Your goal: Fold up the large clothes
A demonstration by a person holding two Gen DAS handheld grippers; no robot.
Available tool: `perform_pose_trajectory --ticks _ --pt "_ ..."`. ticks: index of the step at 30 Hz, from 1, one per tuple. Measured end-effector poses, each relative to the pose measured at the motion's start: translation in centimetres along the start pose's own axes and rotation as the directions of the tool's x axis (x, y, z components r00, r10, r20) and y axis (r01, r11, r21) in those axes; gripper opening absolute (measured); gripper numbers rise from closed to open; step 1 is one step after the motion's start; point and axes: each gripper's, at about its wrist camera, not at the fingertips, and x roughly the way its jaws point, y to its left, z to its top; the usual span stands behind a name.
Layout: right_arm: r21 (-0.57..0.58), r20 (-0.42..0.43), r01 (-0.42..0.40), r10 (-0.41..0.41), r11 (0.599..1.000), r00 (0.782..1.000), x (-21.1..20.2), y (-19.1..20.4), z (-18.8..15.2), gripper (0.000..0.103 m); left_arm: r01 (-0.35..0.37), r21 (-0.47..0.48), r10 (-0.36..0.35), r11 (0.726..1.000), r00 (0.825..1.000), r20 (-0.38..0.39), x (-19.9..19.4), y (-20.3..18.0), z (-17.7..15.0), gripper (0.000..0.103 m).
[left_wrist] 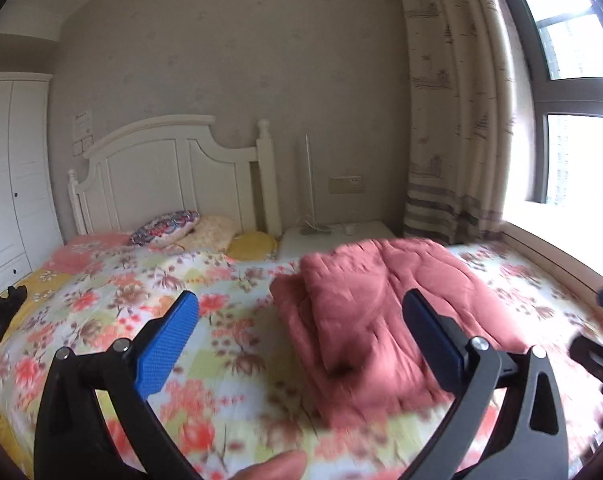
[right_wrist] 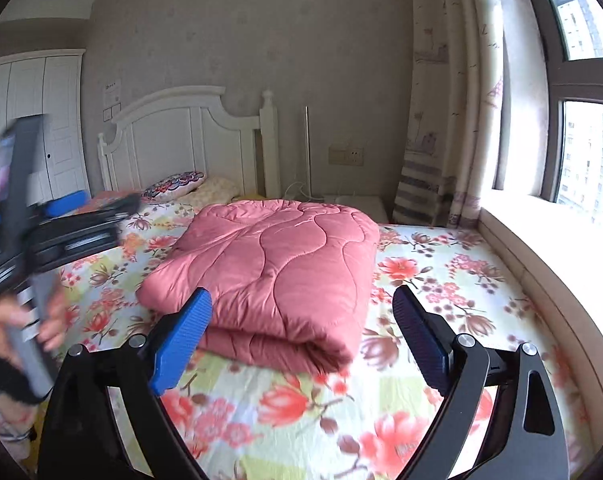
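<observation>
We note a salmon-pink quilt stitched in wavy lines, lying on a bedsheet printed with coral-red and brown flowers over white, pale green and yellow patches. At its 12 o'clock stands a white headboard; at 11 o'clock, a pillow patterned in blue, red and white. Both grippers carry blue pads on black frames. The curtain is cream with grey stripes.

One folded pink quilt on one floral-sheeted bed. Two grippers: left gripper, right gripper, each with two blue pads. Three pillows by one white headboard: patterned pillow, cream pillow, yellow pillow. One curtain.
</observation>
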Motion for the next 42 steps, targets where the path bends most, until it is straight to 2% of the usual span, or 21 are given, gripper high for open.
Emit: perform_pose_trajectory --ticks 3,5,7,11,19,42 --pt "-0.026 0.013 0.008 -0.007 1.0 1.0 -1.4 0.9 -0.4 0.089 -0.062 -0.035 0.06 0.997 0.997 -0.056 -1.4 -0.3 -1.3 0.101" --pt "-0.044 0.015 0.005 -0.004 0.999 1.0 -1.9 1.6 -0.7 0.099 -0.098 -0.05 0.093 0.994 0.991 -0.098 -2.0 -0.8 -2.5 0.101" --pt "-0.063 0.008 0.008 -0.008 0.998 1.0 -1.7 1.9 -1.1 0.099 -0.07 -0.026 0.067 0.997 0.992 -0.109 -2.5 -1.9 -3.7 0.101" --pt "-0.075 -0.026 0.026 -0.028 0.997 0.999 -1.5 2.2 -1.9 0.099 -0.064 0.03 0.067 0.998 0.991 -0.118 -2.7 -3.1 -5.1 0.101" --pt "-0.035 -0.079 0.03 -0.033 0.999 0.996 -0.6 1.3 -3.1 0.099 -0.061 -0.002 0.06 0.998 0.987 -0.146 -2.1 -2.6 -5.9 0.101" --pt "-0.041 -0.106 0.013 -0.017 0.999 0.994 0.0 1.9 -3.5 0.099 -0.057 0.004 0.057 0.998 0.985 -0.163 -1.9 -2.3 -6.9 0.101"
